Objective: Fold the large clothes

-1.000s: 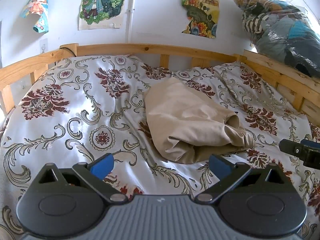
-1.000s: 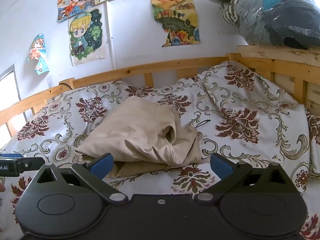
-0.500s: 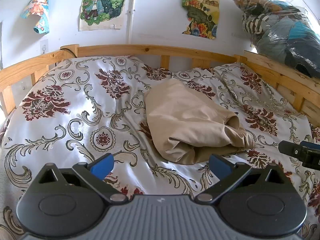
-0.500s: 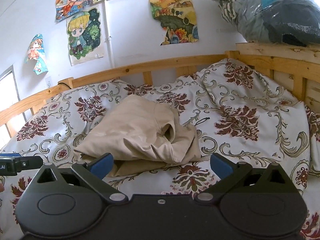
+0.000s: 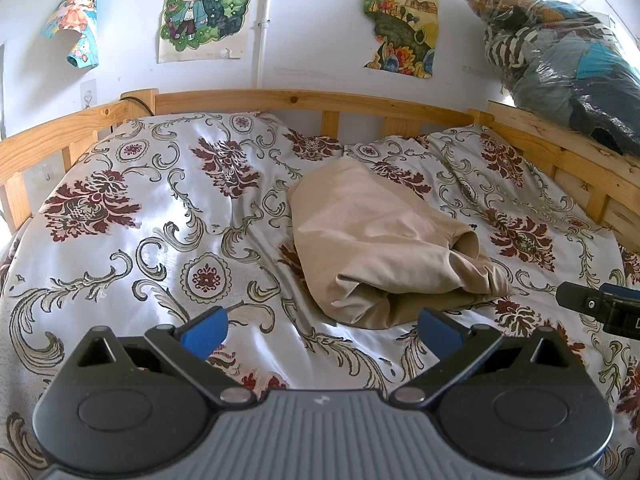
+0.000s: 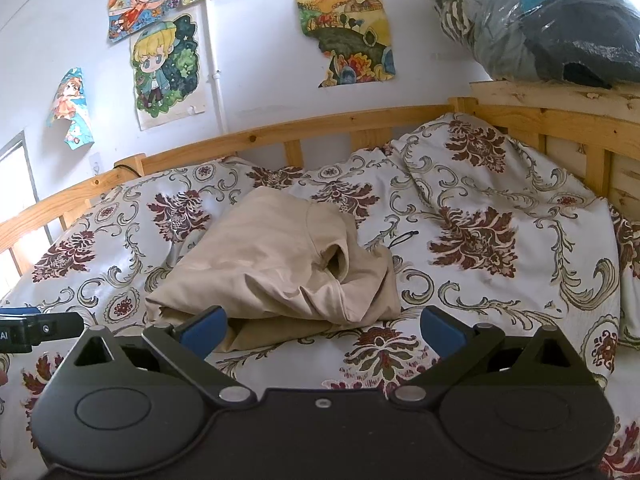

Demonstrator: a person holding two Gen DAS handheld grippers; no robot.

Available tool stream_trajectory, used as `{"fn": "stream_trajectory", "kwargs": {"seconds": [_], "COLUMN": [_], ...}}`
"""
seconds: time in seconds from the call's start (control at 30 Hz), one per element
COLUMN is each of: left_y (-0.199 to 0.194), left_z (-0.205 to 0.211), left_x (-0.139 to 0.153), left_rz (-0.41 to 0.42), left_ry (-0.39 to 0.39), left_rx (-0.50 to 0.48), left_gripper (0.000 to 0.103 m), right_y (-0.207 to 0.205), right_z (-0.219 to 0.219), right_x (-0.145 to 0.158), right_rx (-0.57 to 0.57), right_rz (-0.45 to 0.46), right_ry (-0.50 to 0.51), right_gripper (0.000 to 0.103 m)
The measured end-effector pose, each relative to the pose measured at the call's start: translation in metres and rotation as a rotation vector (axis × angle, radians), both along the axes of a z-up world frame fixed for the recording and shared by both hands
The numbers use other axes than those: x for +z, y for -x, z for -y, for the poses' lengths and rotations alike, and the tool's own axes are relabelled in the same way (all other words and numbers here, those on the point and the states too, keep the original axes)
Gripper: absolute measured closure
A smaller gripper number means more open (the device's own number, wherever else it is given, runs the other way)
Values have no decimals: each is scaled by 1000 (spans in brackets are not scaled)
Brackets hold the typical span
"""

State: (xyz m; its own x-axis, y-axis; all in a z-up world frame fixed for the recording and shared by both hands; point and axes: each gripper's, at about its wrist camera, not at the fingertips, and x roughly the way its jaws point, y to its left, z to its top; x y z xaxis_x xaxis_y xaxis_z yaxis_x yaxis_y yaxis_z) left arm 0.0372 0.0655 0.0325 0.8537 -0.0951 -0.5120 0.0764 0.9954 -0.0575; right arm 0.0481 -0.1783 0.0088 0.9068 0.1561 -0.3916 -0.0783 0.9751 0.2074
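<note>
A beige garment (image 5: pixel 384 248) lay loosely bundled near the middle of a bed covered by a white floral duvet (image 5: pixel 160 220), its rumpled near edge toward both cameras. The left gripper (image 5: pixel 320 330) hovered just short of that edge, its blue-tipped fingers (image 5: pixel 204 330) spread wide and holding nothing. The right gripper (image 6: pixel 322 328) hung likewise before the bundle, fingers (image 6: pixel 442 330) spread and empty, with the fabric's front fold showing between them. Nothing lay between either gripper and the cloth. A wooden bed rail (image 5: pixel 312 100) ran behind the duvet, with cartoon posters (image 5: pixel 204 4) stuck to the white wall above. A clear plastic bag of clothes (image 6: pixel 532 20) sat on the rail at the far right corner. A small dark cord-like item (image 6: pixel 404 237) rested on the duvet beside the garment.
</note>
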Motion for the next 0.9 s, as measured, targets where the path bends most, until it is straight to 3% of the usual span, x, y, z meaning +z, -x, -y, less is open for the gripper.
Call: {"fn": "stream_trajectory", "kwargs": {"seconds": [0.9], "left_y": [1], "left_z": [0], "left_x": [0], "left_rz": [1], "left_ry": [-3], "left_rx": [-1], "left_gripper": [1], "right_y": [1], "right_z": [-5], "right_x": [-2], "right_rx": [-5], "right_rz": [-4], "right_ry": [-4], "right_gripper": [1]}}
